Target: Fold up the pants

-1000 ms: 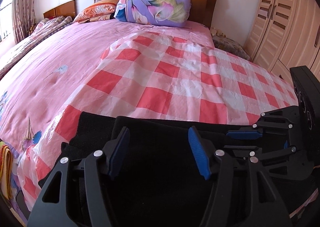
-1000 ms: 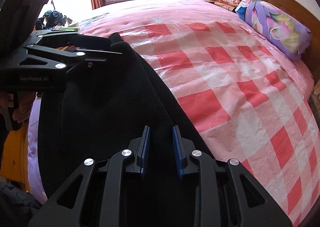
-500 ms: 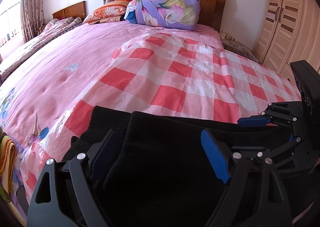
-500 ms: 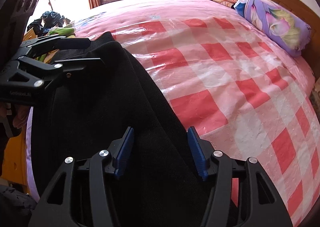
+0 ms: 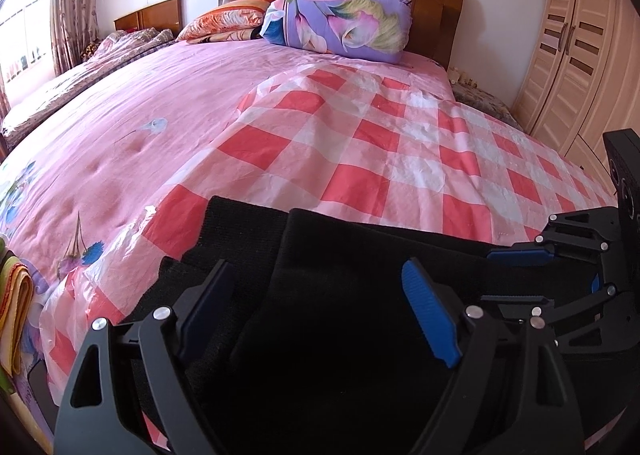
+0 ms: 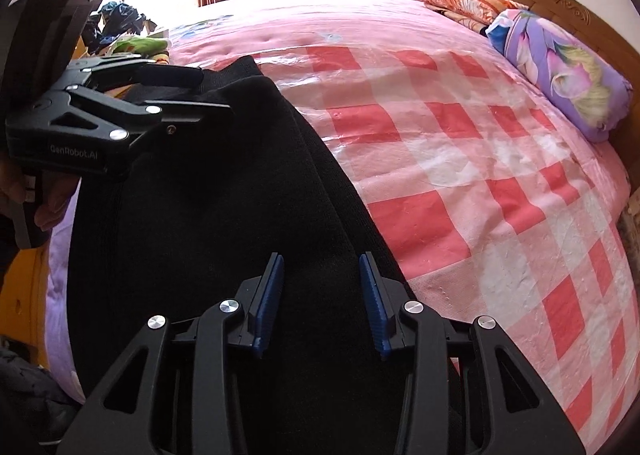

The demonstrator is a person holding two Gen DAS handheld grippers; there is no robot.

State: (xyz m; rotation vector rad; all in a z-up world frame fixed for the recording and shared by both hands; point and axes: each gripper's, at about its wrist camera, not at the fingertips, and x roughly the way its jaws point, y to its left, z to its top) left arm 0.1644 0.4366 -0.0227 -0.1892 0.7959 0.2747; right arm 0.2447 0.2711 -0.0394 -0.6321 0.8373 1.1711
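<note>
**One fold down, both grippers free of the cloth**

Your black pants (image 5: 352,295) lie along the near edge of the bed, on the red-and-white checked sheet (image 5: 360,143). In the left wrist view one layer sits on top of another, its edge stepped back from the lower layer at the left, so at least one fold looks done. The bundle is long from left to right, so judge that it needs folding across its length before it is compact; how much of it hangs over the near edge is hidden.

Your left gripper (image 5: 320,307) is spread wide, its fingers straddling the top layer with nothing pinched between them. Your right gripper (image 6: 320,295) is parted less far, hovering over the dark fabric near the right end and gripping none of it. Whether the pads brush the cloth cannot be told. The purple floral pillow (image 5: 340,27) sits far off by the headboard, well apart from the work.
</note>
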